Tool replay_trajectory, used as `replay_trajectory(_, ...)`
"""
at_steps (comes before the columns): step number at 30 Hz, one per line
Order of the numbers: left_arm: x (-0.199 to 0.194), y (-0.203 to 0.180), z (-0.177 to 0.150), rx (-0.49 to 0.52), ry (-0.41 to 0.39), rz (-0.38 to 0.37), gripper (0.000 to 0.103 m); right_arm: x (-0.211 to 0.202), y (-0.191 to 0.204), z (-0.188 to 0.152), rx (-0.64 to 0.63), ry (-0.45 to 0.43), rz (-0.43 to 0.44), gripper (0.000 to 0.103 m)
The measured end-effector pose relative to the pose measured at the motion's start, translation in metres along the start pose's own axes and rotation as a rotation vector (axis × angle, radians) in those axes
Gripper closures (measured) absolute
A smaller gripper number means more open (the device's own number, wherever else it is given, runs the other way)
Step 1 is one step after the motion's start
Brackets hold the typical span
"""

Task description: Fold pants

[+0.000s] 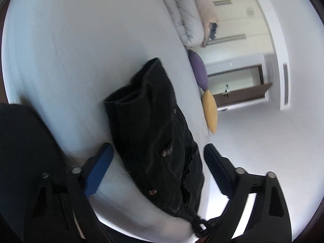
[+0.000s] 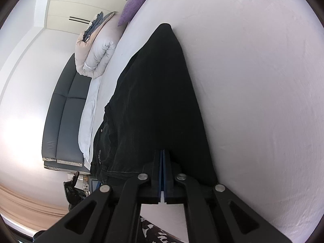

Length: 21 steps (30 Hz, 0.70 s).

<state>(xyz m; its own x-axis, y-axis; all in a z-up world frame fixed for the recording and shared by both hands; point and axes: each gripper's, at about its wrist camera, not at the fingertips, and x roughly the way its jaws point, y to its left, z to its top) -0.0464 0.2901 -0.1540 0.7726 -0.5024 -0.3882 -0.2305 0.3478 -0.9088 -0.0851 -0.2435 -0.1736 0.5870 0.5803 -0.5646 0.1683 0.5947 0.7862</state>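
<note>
Your right claw pinches the pants at six o'clock; your left claw gapes empty. Tugging one-handed could drag the fold askew across the bed.

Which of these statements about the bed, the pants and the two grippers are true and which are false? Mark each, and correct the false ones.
1. The pants are black. True.
2. The left gripper is shut. False: it stands open, its jaws either side of the pants.
3. The right gripper is shut at the edge of the pants. True.
4. The pants lie on a wooden floor. False: they lie on a white bed.
5. A purple cushion and a yellow cushion sit at the bed's edge. True.
</note>
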Motion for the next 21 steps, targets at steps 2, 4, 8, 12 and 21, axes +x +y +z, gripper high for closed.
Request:
replay_trajectory(2, 0.003, 0.009, 0.004, -0.037, -0.004, -0.021, 0.022, -0.001, -0.001, 0.0, 0.0, 0.002, 0.001, 0.103)
replay_trajectory(4, 0.008, 0.016, 0.007, -0.048, -0.002, -0.027, 0.022, -0.001, -0.001, 0.001, 0.0, 0.005, 0.003, 0.103)
replay_trajectory(8, 0.011, 0.024, 0.008, -0.076, -0.01, -0.033, 0.022, -0.001, 0.0, 0.002, -0.001, 0.011, 0.007, 0.103)
replay_trajectory(12, 0.01, 0.032, 0.006, -0.091, -0.006, -0.027, 0.035, -0.003, 0.006, 0.003, -0.005, 0.013, 0.009, 0.099)
replay_trajectory(21, 0.016, 0.02, 0.013, -0.069, 0.01, 0.013, 0.076, -0.001, 0.062, 0.016, -0.096, -0.002, 0.063, 0.071)
